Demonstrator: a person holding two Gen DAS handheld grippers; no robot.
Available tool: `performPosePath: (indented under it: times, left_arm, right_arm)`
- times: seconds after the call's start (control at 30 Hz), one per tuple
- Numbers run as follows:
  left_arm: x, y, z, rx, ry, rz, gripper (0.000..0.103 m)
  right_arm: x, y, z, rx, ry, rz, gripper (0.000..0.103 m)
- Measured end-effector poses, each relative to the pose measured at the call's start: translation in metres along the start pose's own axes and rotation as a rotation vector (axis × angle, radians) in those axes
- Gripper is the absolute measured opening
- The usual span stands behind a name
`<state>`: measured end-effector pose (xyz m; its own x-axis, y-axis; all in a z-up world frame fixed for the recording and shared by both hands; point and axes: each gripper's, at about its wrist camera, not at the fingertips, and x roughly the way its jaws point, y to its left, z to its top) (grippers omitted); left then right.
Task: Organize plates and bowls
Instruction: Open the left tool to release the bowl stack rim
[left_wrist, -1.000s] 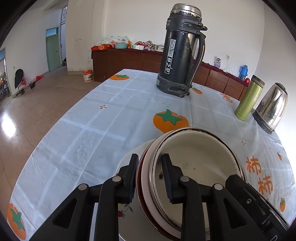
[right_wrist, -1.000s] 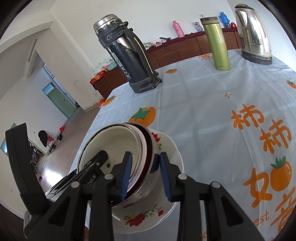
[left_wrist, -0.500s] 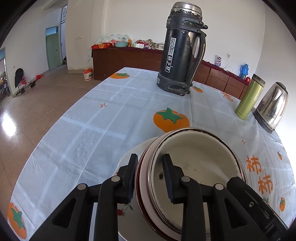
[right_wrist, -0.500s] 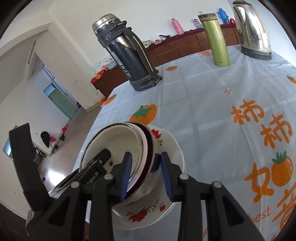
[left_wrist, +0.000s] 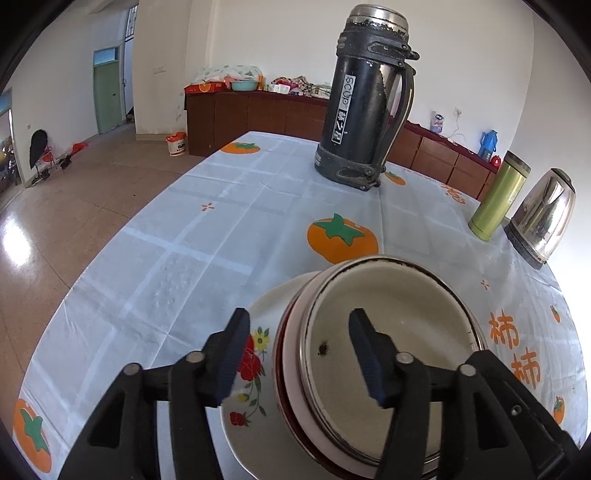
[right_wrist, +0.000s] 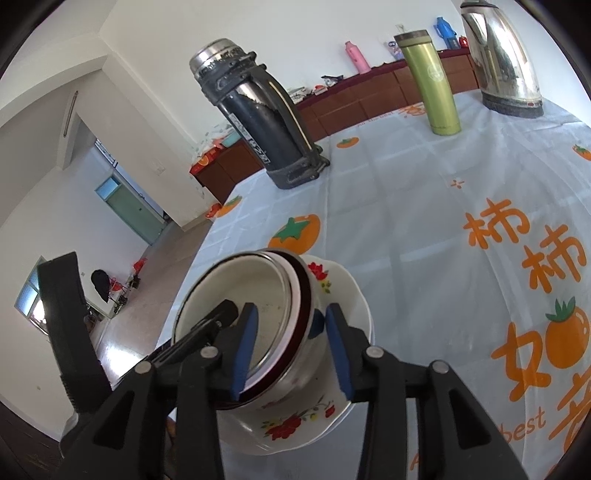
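Observation:
A cream enamel bowl (left_wrist: 391, 332) sits nested in a red-rimmed bowl on a white floral plate (left_wrist: 258, 354) near the table's front edge. My left gripper (left_wrist: 299, 354) is open, its fingers straddling the bowls' near rim without touching. In the right wrist view the same bowl stack (right_wrist: 255, 299) rests on the floral plate (right_wrist: 343, 291). My right gripper (right_wrist: 290, 347) is open too, one finger inside the bowl and one outside its wall. The left gripper's body shows at the left there.
A tall black thermos (left_wrist: 365, 99) stands at the table's far side. A green flask (left_wrist: 498, 195) and a steel kettle (left_wrist: 543, 218) stand at the right. The persimmon-print tablecloth (left_wrist: 207, 243) covers the table. The table edge drops to the floor at the left.
Both grippers have opened and let go of the bowls' rim. The bowl stack now rests on the floral plate.

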<state>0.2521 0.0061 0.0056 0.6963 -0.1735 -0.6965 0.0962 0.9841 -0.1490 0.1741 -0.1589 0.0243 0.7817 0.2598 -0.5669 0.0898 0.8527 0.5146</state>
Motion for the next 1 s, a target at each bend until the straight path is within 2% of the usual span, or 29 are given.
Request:
performPosePath:
  times: [0.1, 0.2, 0.33, 0.5, 0.67, 0.8, 0.9, 1.0]
  left_arm:
    - [0.001, 0.001, 0.0, -0.001, 0.008, 0.004, 0.061]
    - [0.002, 0.001, 0.0, 0.002, 0.018, 0.005, 0.062]
    - [0.0, 0.0, 0.0, 0.004, 0.011, 0.004, 0.071]
    - [0.0, 0.0, 0.0, 0.016, 0.008, 0.029, 0.072]
    - [-0.001, 0.002, -0.001, 0.015, 0.024, 0.016, 0.072]
    - [-0.003, 0.001, -0.002, 0.03, 0.019, 0.009, 0.072]
    - [-0.006, -0.003, -0.003, 0.062, 0.011, 0.011, 0.072]
    - [-0.007, -0.006, -0.005, 0.085, 0.006, 0.026, 0.077]
  right_arm:
    - [-0.002, 0.001, -0.001, -0.009, -0.02, -0.019, 0.051]
    - [-0.004, 0.001, -0.001, -0.023, -0.036, -0.036, 0.052]
    - [-0.007, 0.002, -0.001, -0.034, -0.053, -0.044, 0.054]
    - [-0.007, -0.003, -0.003, -0.022, -0.061, -0.053, 0.067]
    - [-0.011, -0.003, -0.005, -0.024, -0.076, -0.05, 0.069]
    - [-0.019, -0.001, -0.009, -0.032, -0.12, -0.041, 0.08]
    - [-0.022, 0.002, -0.012, -0.045, -0.134, -0.038, 0.083]
    - [-0.021, 0.002, -0.014, -0.043, -0.138, -0.042, 0.085]
